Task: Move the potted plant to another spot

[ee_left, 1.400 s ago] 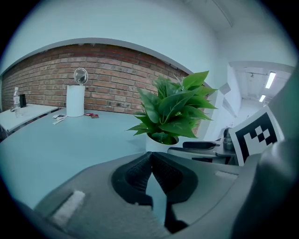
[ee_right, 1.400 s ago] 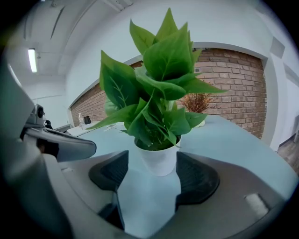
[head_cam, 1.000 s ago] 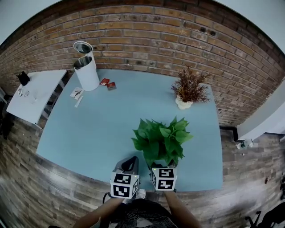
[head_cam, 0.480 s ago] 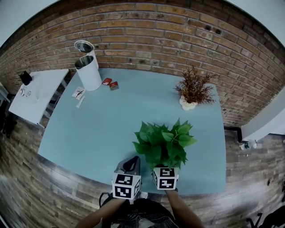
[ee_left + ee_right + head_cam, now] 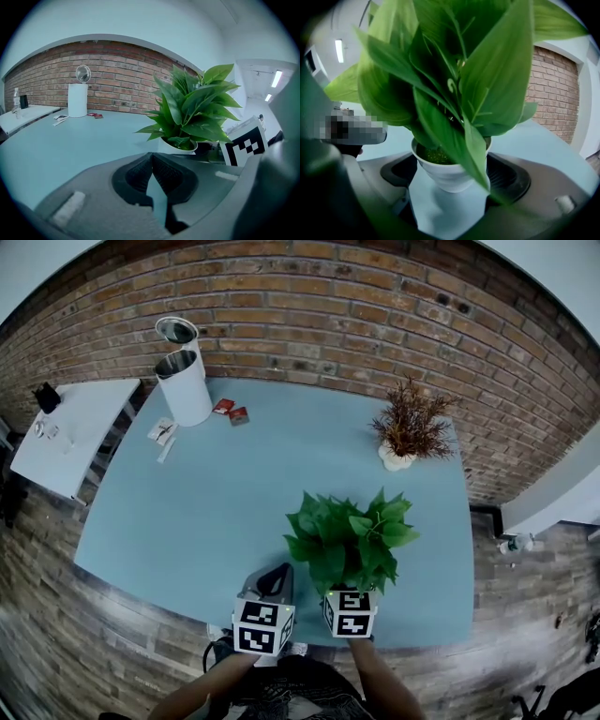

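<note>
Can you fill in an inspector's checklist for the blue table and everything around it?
Surface: blue table, mostly bare in the middle.
Job's things: green potted plant, upright, near the table's front edge.
Clutter: dried plant in a white pot, far right; white bin with its lid up, red packets and white paper bits, far left.
Grippers: left gripper jaws together, empty; right gripper jaws closed against the sides of the green plant's pot.
Cables: nothing seen.
Surroundings: brick wall, white side table, bottle on the floor.
</note>
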`<state>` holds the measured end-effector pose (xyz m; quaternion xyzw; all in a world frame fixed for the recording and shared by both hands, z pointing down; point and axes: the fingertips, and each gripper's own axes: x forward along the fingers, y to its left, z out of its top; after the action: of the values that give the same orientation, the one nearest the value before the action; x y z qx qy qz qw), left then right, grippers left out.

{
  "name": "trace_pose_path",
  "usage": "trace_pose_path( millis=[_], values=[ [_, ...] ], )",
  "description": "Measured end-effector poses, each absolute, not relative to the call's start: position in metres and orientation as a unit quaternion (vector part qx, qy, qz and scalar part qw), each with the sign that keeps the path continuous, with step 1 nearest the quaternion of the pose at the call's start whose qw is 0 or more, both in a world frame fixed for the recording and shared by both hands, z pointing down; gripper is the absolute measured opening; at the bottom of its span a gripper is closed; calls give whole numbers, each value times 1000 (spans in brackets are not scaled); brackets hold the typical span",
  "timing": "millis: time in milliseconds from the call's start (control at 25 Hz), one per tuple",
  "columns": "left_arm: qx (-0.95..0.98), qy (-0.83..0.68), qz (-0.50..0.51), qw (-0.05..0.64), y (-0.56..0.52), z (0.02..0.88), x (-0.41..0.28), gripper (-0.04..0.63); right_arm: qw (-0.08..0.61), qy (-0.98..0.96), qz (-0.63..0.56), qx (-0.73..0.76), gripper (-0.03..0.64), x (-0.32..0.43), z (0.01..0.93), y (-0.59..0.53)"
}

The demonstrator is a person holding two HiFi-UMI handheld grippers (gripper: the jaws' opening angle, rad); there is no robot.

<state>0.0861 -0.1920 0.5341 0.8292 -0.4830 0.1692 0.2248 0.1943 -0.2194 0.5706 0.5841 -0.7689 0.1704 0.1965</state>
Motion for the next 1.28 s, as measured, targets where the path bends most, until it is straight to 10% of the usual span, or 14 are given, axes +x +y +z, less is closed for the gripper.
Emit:
trace_pose_path(
  millis=[1280],
  values=[
    [841,-461,173,225,-201,529,-2,0,193,-755,167,604,453,109,567,-222]
  ],
)
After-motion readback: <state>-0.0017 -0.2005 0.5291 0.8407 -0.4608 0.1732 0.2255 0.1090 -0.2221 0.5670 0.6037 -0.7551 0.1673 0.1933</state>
